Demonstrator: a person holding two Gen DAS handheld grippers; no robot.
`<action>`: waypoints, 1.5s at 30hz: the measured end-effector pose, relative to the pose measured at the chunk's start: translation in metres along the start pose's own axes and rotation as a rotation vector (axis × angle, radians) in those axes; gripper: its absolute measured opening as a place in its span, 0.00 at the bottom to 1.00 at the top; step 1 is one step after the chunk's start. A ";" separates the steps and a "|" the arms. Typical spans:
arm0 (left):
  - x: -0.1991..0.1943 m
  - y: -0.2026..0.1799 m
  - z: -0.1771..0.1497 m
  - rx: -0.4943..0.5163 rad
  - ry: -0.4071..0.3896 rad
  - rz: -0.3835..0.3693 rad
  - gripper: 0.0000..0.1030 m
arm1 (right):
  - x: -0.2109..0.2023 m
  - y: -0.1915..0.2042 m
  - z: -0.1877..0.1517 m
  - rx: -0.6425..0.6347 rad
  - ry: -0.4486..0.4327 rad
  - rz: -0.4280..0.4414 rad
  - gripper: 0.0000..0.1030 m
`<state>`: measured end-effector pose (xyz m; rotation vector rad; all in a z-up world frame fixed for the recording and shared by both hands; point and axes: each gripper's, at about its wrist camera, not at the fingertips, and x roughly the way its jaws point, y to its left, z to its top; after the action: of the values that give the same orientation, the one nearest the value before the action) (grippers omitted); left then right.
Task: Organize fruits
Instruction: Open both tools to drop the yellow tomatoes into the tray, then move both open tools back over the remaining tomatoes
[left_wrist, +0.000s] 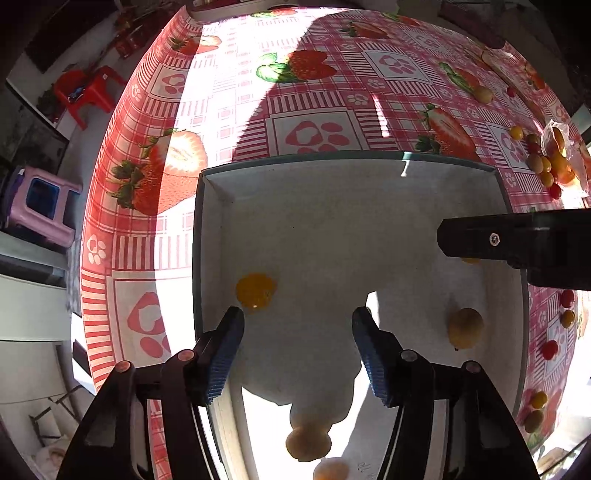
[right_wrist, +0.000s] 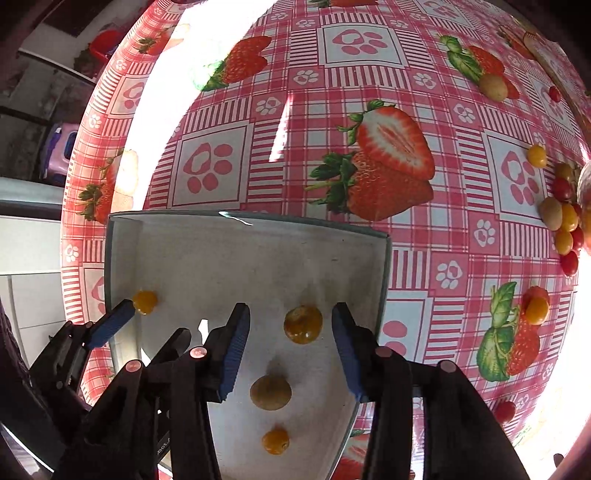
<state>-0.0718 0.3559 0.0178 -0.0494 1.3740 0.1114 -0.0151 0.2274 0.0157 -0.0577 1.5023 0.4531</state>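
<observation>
A shallow white tray sits on the strawberry-print tablecloth. In it lie a few small yellow-orange fruits: one near its left wall, one toward the right, and others nearer me. My left gripper is open and empty above the tray. My right gripper is open and empty, its fingers either side of the right fruit and above it. It enters the left wrist view from the right.
A pile of small red, yellow and olive fruits lies on the cloth at the right with a clear plastic bag. Loose fruits are scattered there. The table edge and stools are at the left.
</observation>
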 end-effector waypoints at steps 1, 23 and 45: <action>-0.001 -0.001 0.000 0.001 0.004 0.000 0.61 | -0.005 0.001 0.000 0.001 -0.010 0.003 0.64; -0.040 -0.074 -0.030 0.139 0.029 -0.021 0.61 | -0.064 -0.114 -0.079 0.272 -0.047 0.001 0.79; -0.074 -0.176 -0.046 0.370 -0.001 -0.107 0.61 | -0.079 -0.213 -0.179 0.487 -0.026 -0.083 0.79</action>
<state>-0.1115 0.1731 0.0763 0.1865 1.3695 -0.2333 -0.1156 -0.0439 0.0265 0.2665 1.5425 0.0134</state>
